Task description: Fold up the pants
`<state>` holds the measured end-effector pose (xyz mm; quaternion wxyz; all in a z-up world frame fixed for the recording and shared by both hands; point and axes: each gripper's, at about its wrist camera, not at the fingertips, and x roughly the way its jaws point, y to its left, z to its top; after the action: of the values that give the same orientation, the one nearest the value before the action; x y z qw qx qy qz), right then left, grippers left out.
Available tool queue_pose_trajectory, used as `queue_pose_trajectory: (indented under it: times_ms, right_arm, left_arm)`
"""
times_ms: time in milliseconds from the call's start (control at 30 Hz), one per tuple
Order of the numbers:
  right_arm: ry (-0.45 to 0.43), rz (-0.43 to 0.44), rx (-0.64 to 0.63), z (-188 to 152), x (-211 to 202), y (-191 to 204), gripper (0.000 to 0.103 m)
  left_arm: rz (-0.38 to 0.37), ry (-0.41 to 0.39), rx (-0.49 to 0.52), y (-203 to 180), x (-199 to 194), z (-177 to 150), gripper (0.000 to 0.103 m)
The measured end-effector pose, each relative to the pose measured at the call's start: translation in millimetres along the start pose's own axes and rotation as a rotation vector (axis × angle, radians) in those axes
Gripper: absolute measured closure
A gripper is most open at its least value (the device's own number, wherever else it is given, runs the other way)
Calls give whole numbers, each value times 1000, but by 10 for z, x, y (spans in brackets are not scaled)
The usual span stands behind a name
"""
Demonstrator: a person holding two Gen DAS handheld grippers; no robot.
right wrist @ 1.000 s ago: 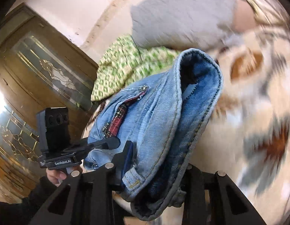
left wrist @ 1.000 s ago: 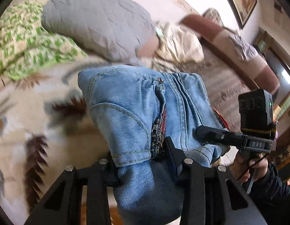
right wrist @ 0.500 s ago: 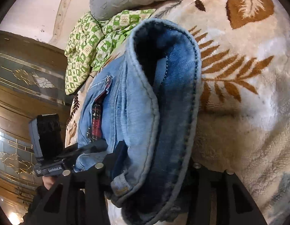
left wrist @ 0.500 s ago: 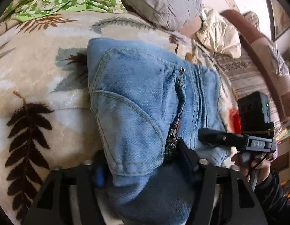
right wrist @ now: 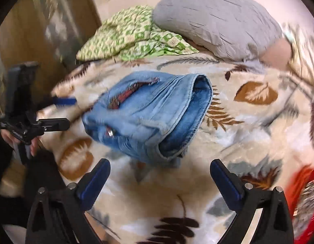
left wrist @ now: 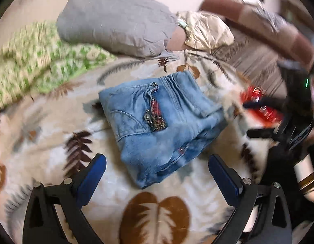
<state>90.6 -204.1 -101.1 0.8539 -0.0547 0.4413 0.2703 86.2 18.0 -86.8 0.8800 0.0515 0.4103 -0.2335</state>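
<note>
The pants (left wrist: 157,126), pale blue denim with a zip and a red plaid lining showing, lie folded into a thick squarish bundle on a plush cream blanket (left wrist: 45,142) printed with brown leaves. Both tools hang clear of the cloth: the left hand-held gripper (left wrist: 157,172) has its blue-padded jaws spread wide, and so does the right hand-held gripper (right wrist: 160,178). Beyond the bundle rest a quilted grey pillow (right wrist: 216,18) and a crumpled green-patterned cloth (right wrist: 134,36)
</note>
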Motion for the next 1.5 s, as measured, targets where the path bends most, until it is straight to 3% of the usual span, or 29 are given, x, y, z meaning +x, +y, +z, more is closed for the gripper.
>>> queue_pose_trajectory:
  times_ms: [133,200,233,267,300,367,500,633,733,800,867,967,1100,1133,1267,1333,1400,1433,1467,1500]
  right_arm:
    - [-10,-1,-76,-83,-18,-24,6]
    - [40,23,-88,-51,134,4,23]
    - [67,39,-87,-55,184,5,37]
    - [84,42,-90,-94,203,12,41]
    - [95,18,-101,-100,242,18,41]
    - [94,4,-112,-115,291,24,42]
    - [54,19,-94,-75,273,-15,46]
    - [79,-19,-158,-47,371,39,59]
    - [78,-22,-193,-3,392,102,61]
    - [82,-23,-203,12,426,116,68]
    - [88,-58,-215,-5,466,122,85]
    - [50,-83,-178,-31,393,19,93]
    - [36,-80,-44,-126,407,-295,94]
    - [39,-111,-39,-148,417,-318,94]
    - [22,-75,4,-146,360,-365,94]
    - [4,-51,14,-143,264,-348,91]
    - [0,-39,23,-132,134,-321,90]
    - [-2,-39,23,-133,58,-301,82]
    - [-6,-17,27,-128,-8,-288,61]
    - [-15,2,36,-121,-49,-292,40]
  left_arm:
    - [58,0,43,-46,100,-88,3]
    - [89,30,62,-49,225,-109,4]
    - [83,49,52,-27,278,-113,11]
    - [69,62,37,-11,304,-113,16]
    - [56,67,21,17,331,-107,19]
    - [39,82,3,50,407,-98,39]
    - [55,156,17,23,593,-128,45]
    - [58,149,31,-12,579,-118,52]
    - [34,152,5,45,556,-120,55]
    - [33,161,3,54,574,-112,57]
    - [51,162,21,22,576,-107,63]
    - [63,175,-2,78,582,-116,71]
    - [4,216,-129,295,619,-161,77]
    - [9,220,-128,291,622,-164,77]
    - [32,207,-97,228,584,-149,77]
    - [43,181,-75,172,472,-150,74]
    - [52,141,-51,134,261,-152,54]
    - [52,100,-37,118,137,-146,34]
    - [62,40,-16,98,-3,-131,25]
    - [75,-8,5,78,-107,-103,25]
